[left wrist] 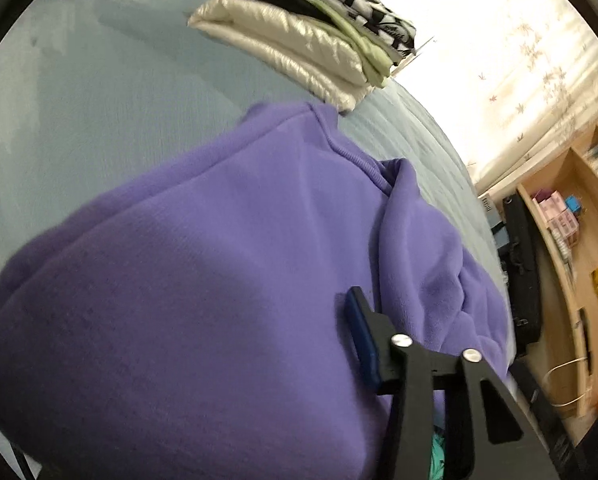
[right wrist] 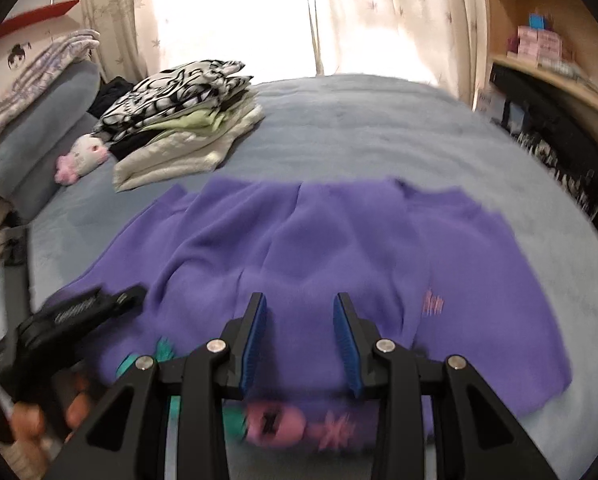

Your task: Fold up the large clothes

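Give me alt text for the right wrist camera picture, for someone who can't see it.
A purple sweatshirt lies spread on a grey-blue bed, with the right tool open above its near edge, nothing between its blue pads. The left tool is blurred at lower left. A stack of folded clothes sits at the back left, before bright curtains.

Up close from the right wrist, the right gripper point(right wrist: 301, 336) shows two matte black fingers, each faced with a ribbed blue pad point(right wrist: 349, 346), hinged on angular black arms held by four round silver screws point(right wrist: 384, 346). Over at lower left, the left gripper point(right wrist: 69, 320) is a chunky black handle with a ridged, spring-like strip along its top, a bare hand point(right wrist: 45, 412) around it. From the left wrist, only one black finger point(left wrist: 365, 344) shows, with its blue pad and two silver screws.
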Motion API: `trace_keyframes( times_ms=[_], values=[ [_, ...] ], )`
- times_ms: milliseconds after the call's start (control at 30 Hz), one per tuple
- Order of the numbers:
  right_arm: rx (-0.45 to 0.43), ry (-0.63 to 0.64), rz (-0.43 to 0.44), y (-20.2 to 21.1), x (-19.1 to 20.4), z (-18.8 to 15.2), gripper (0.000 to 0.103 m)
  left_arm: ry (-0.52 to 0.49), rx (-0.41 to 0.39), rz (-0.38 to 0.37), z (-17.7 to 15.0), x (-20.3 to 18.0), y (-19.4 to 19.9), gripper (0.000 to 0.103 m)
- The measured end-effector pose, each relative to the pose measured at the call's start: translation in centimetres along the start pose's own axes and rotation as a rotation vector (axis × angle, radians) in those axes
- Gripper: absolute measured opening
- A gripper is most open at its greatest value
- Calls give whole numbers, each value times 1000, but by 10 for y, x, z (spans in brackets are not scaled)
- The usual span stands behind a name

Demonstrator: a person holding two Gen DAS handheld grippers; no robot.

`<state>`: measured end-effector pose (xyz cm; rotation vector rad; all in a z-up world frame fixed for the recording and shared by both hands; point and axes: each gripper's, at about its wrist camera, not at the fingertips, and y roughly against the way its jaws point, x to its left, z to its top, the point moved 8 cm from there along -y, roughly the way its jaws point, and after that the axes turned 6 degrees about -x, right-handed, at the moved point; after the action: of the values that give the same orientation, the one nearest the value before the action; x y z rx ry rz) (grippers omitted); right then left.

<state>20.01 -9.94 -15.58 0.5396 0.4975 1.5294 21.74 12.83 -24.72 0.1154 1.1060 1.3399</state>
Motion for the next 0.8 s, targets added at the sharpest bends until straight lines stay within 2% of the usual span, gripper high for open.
trace_keyframes(
  times_ms=[67, 100, 200, 233, 433, 667, 800],
  values=[
    [-4, -7, 38, -14, 7, 6, 34, -57, -35, 12, 5, -7, 6, 30],
    [9, -6, 44, -23, 11, 4, 34, -79, -47, 14, 8, -7, 11, 29],
    [119, 21, 37, -54, 18, -19, 33, -174, -90, 26, 14, -23, 21, 25],
    [128, 19, 40, -58, 17, -24, 34, -205, -101, 29, 16, -29, 26, 23],
    [113, 5, 89, -55, 11, -28, 34, -396, -183, 56, 21, -76, 47, 23],
    [104, -135, 203, -49, -9, -33, 34, -601, -262, 35, 12, -153, 70, 23],
    [117, -212, 271, -45, -20, -37, 34, -716, -272, 26, -4, -196, 71, 23]
  ],
)
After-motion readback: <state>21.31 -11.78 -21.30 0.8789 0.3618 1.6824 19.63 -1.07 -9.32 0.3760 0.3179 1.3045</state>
